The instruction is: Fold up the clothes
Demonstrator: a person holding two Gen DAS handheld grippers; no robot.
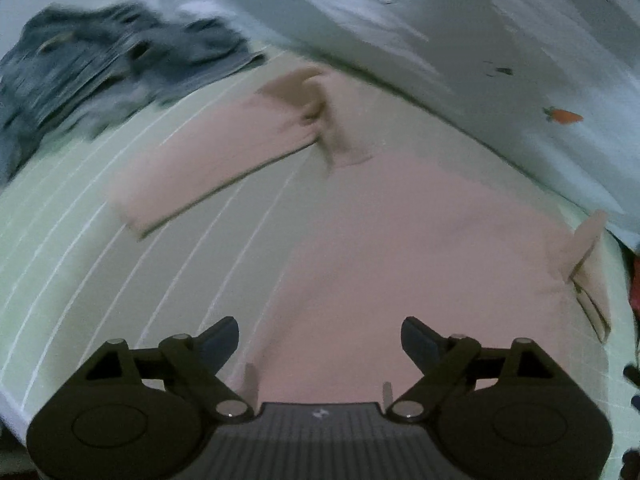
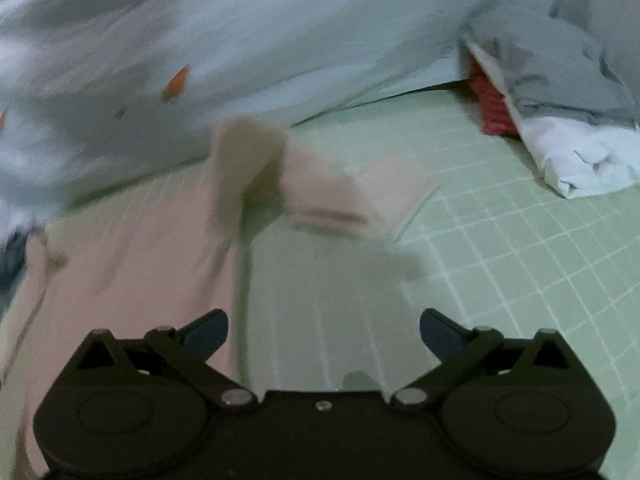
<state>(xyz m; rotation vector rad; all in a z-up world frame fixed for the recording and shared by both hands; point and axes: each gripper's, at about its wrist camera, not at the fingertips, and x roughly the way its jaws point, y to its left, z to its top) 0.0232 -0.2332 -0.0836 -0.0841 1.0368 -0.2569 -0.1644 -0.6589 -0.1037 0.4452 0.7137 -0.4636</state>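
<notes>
A pale pink long-sleeved garment [image 1: 408, 248] lies flat on the green gridded sheet [image 1: 120, 260]. One sleeve [image 1: 224, 156] stretches to the left in the left wrist view. My left gripper [image 1: 320, 340] is open and empty, just above the garment's body. In the right wrist view the garment's body [image 2: 120, 264] lies at the left, and its other sleeve [image 2: 360, 196] lies folded ahead. My right gripper [image 2: 324, 330] is open and empty over the green sheet [image 2: 500, 280], beside the garment's edge. Both views are motion-blurred.
A pale blue blanket with orange carrot prints [image 1: 460, 40] [image 2: 240, 40] lies bunched along the far side. A dark grey-blue heap of clothes [image 1: 100, 64] sits at the far left. A red knitted item [image 2: 490, 100] and a grey-white cloth [image 2: 568, 120] lie at the far right.
</notes>
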